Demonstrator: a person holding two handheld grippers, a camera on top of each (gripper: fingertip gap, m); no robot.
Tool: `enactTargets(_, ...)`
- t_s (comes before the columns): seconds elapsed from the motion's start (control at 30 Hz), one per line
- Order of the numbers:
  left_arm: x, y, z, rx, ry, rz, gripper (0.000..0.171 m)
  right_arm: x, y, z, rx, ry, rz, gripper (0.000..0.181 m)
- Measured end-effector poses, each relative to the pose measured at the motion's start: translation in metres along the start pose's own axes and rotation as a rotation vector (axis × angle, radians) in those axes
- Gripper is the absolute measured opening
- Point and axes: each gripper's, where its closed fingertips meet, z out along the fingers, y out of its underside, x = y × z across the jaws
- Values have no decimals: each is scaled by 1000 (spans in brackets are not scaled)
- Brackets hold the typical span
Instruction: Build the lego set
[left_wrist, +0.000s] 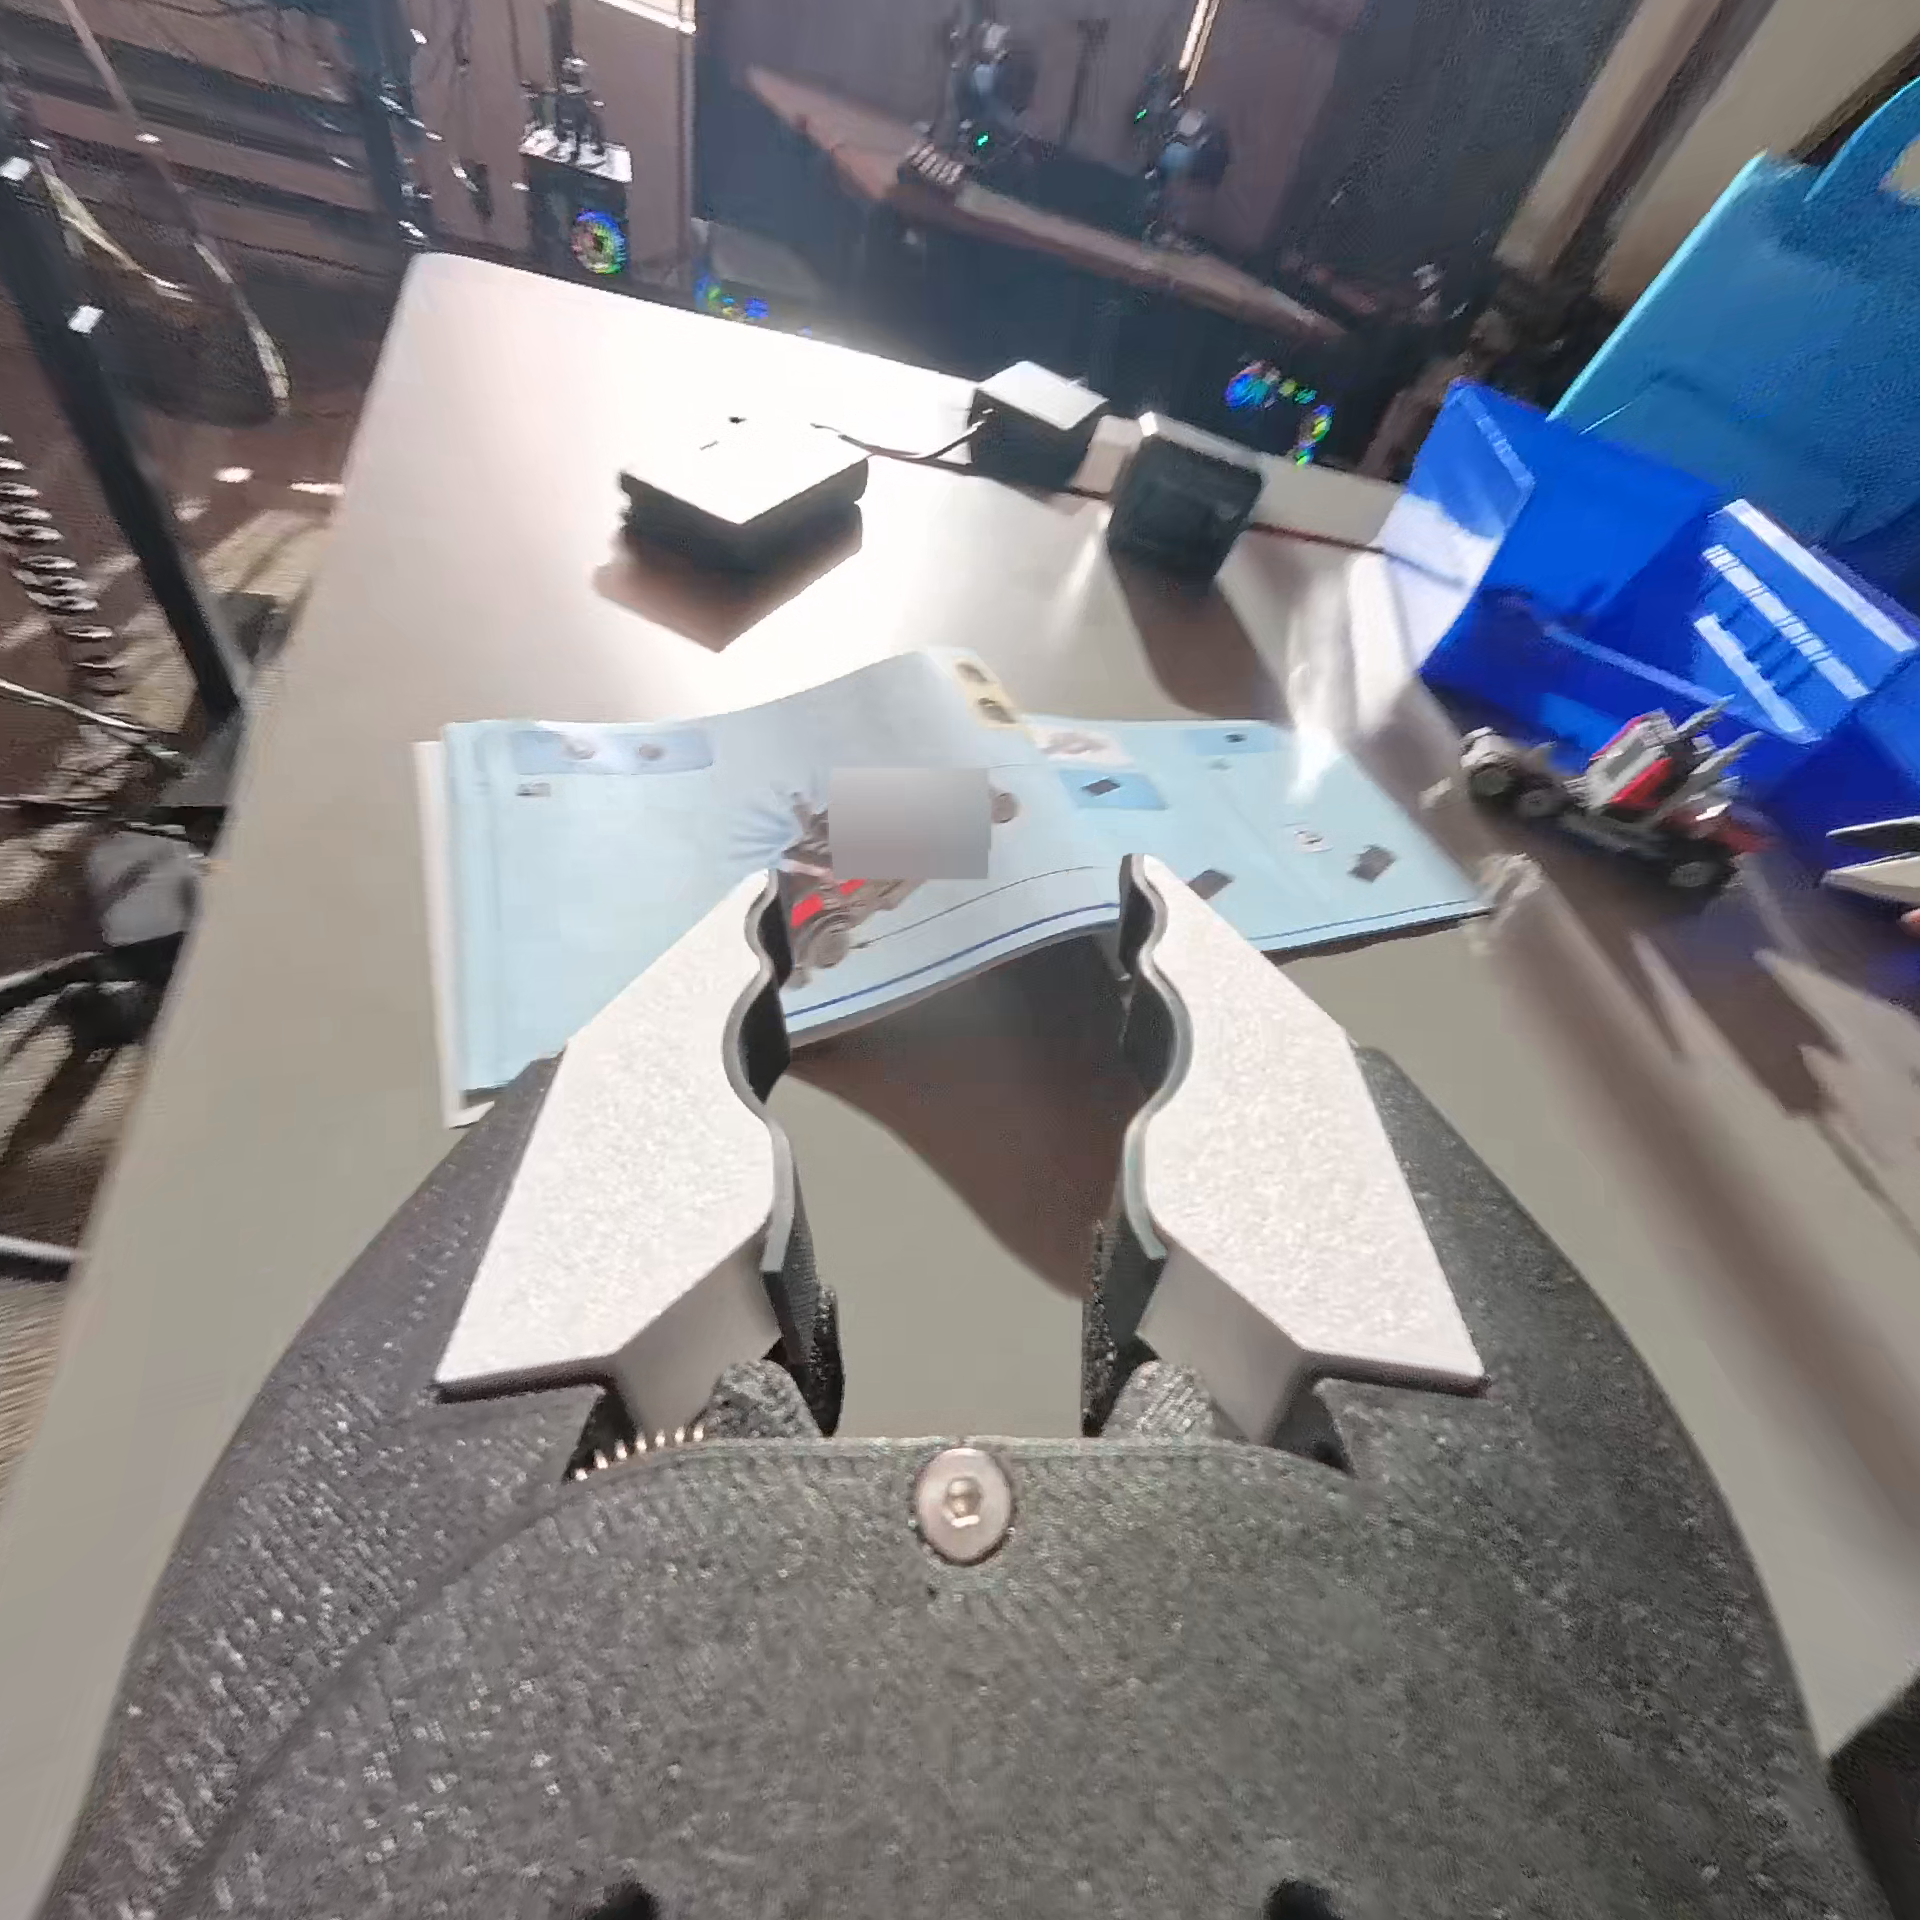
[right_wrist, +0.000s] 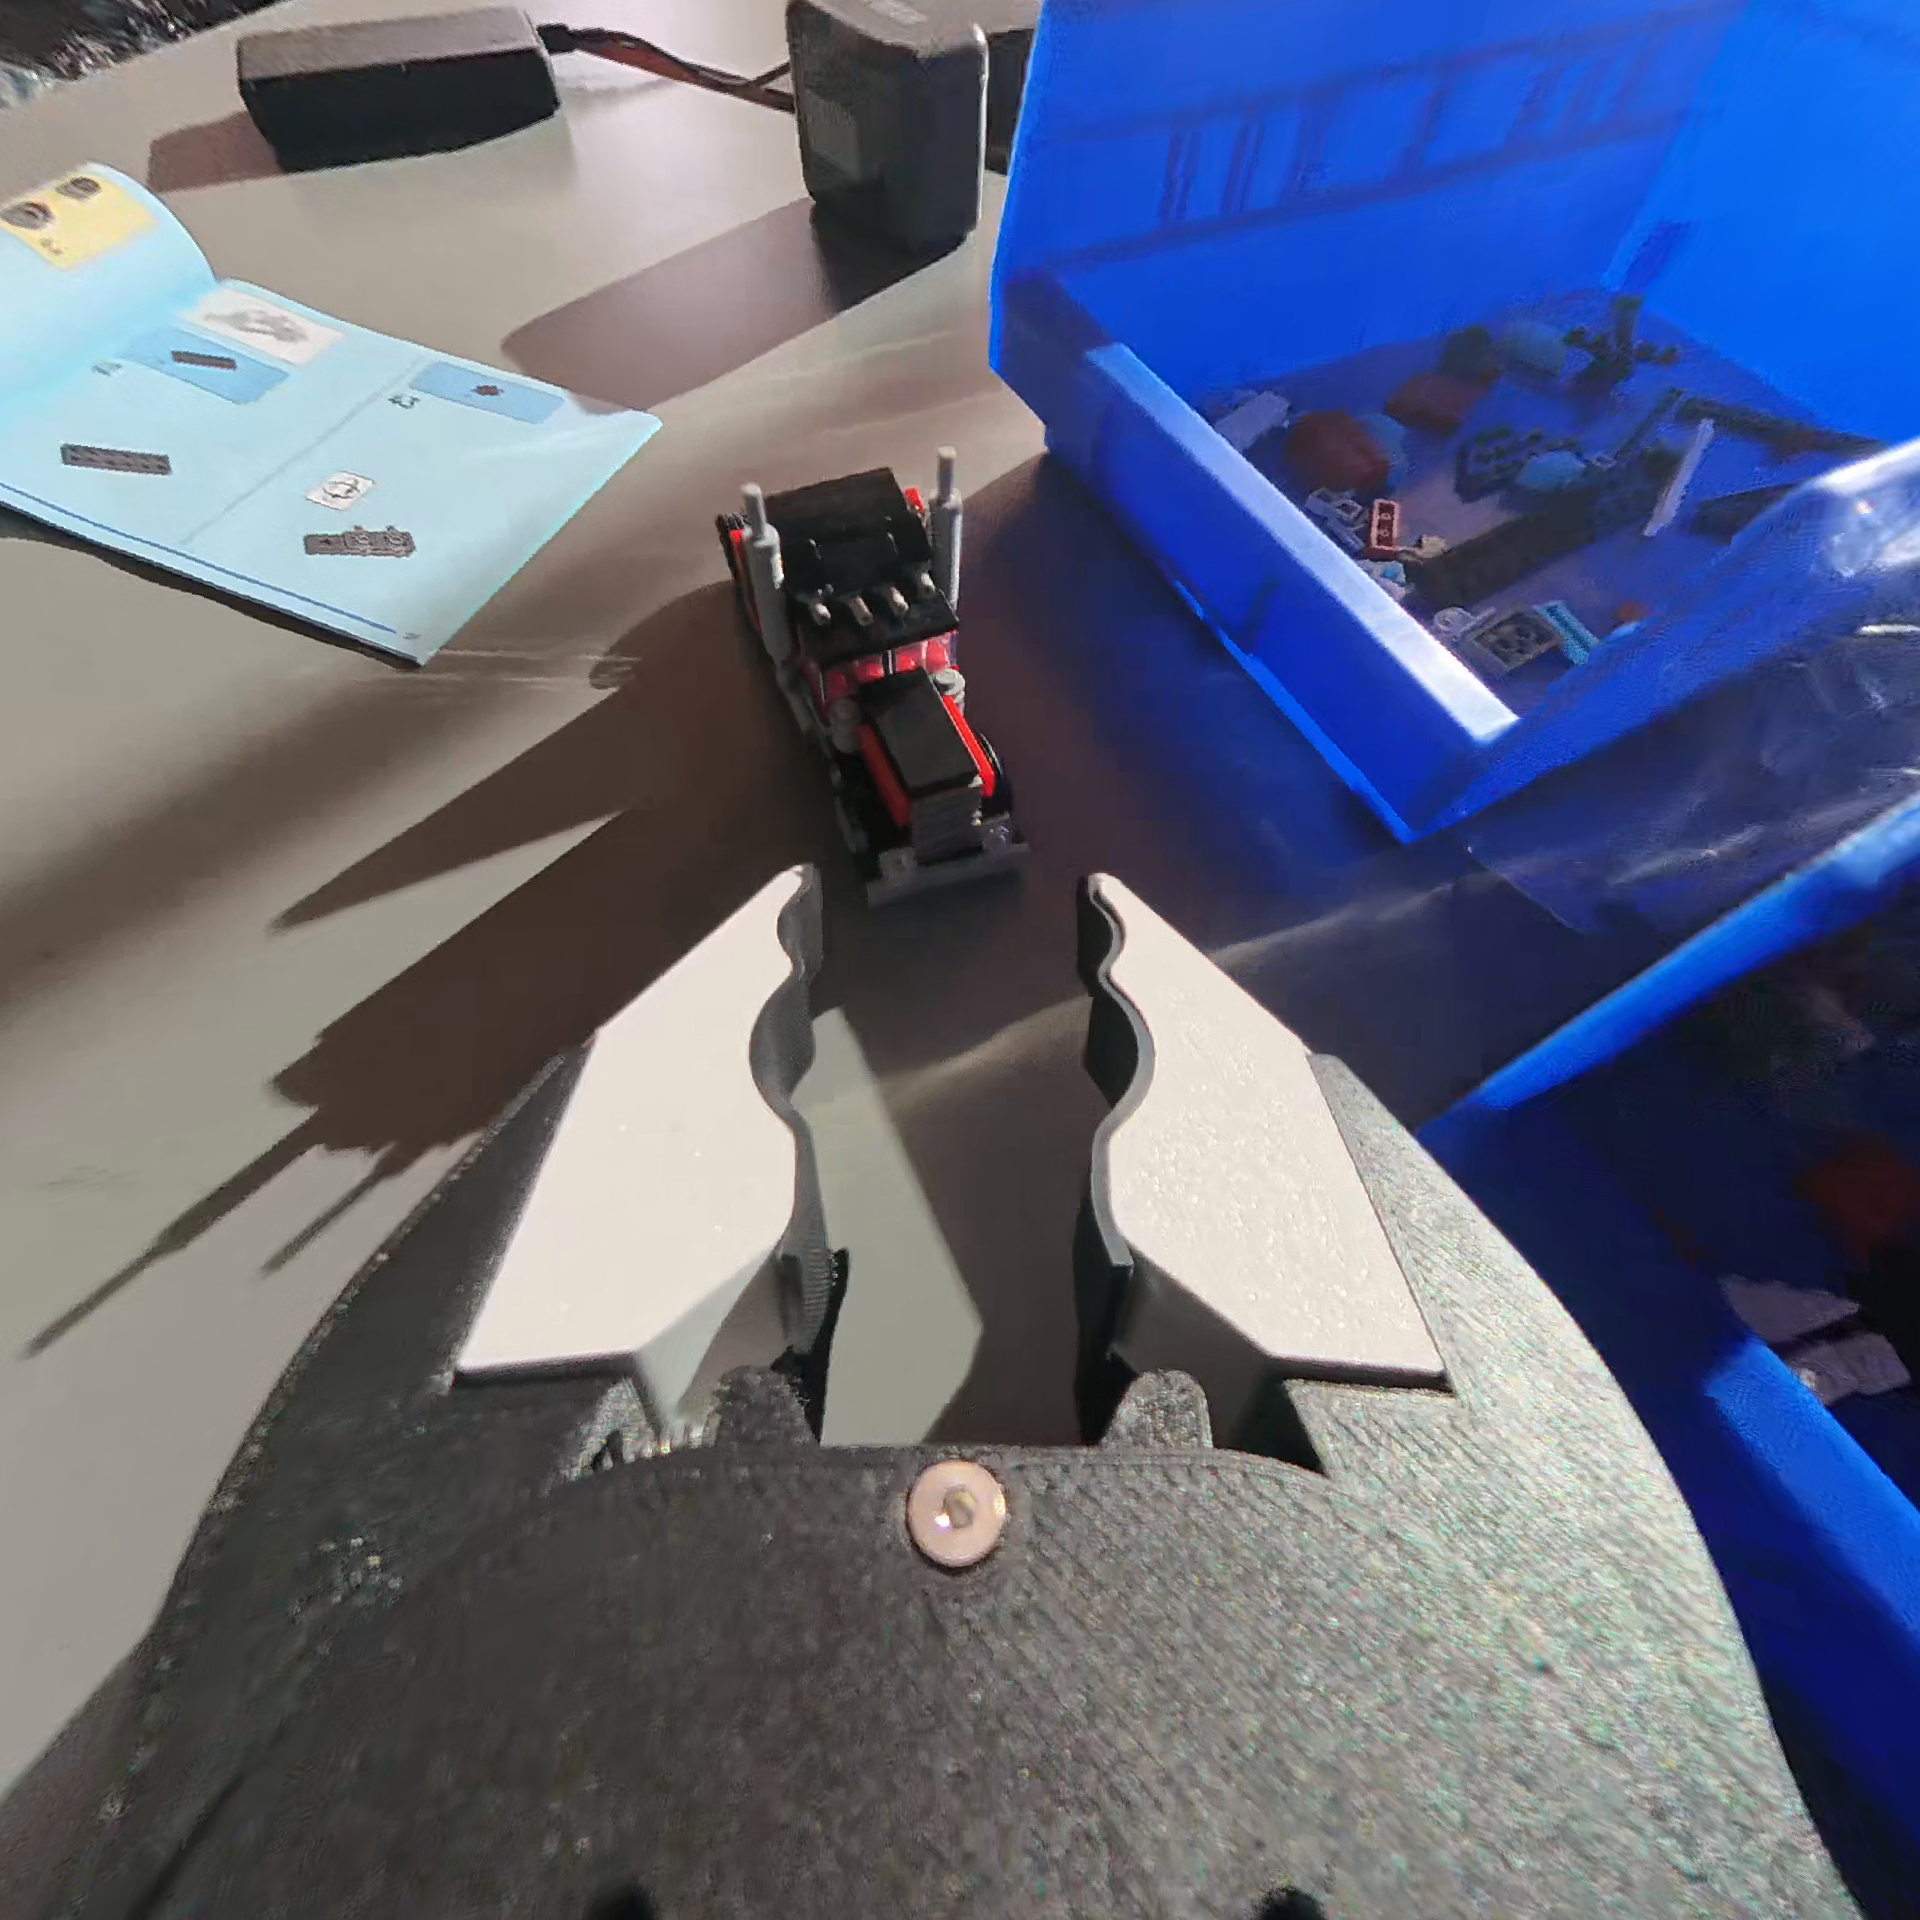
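L wrist: low, fwd | R wrist: close, downward | shared: truck (left_wrist: 1605, 805), booklet (right_wrist: 281, 416)

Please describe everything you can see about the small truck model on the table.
The truck model is a small brick-built cab in red and black, with a grey grille, bumper and two upright grey exhaust pipes behind the cab. It looks like plastic. It stands upright on its wheels on the grey table, its front toward the open right claw, which does not touch it. The blue bin stands beside it.

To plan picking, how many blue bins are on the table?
2: one bin beside the truck, another nearer the right gripper. More may be hidden.
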Motion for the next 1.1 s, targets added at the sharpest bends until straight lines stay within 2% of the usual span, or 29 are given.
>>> enactTargets(0.17, 57, 3, 19, 31, 127, -56, 65, 9, 6, -13, 22, -6, 37, 50)
enactTargets(0.33, 97, 17, 38, -31, 182, -38, 64, 7, 7, -11, 17, -50, 61, 48)
enactTargets(0.63, 93, 28, 48, -109, 130, -17, 61, 1, 12, -3, -44, -90, 47, 45)
enactTargets(1.1, 108, 35, 68, -181, 152, 81, 59, 3, 12, -1, -48, -87, 59, 44)
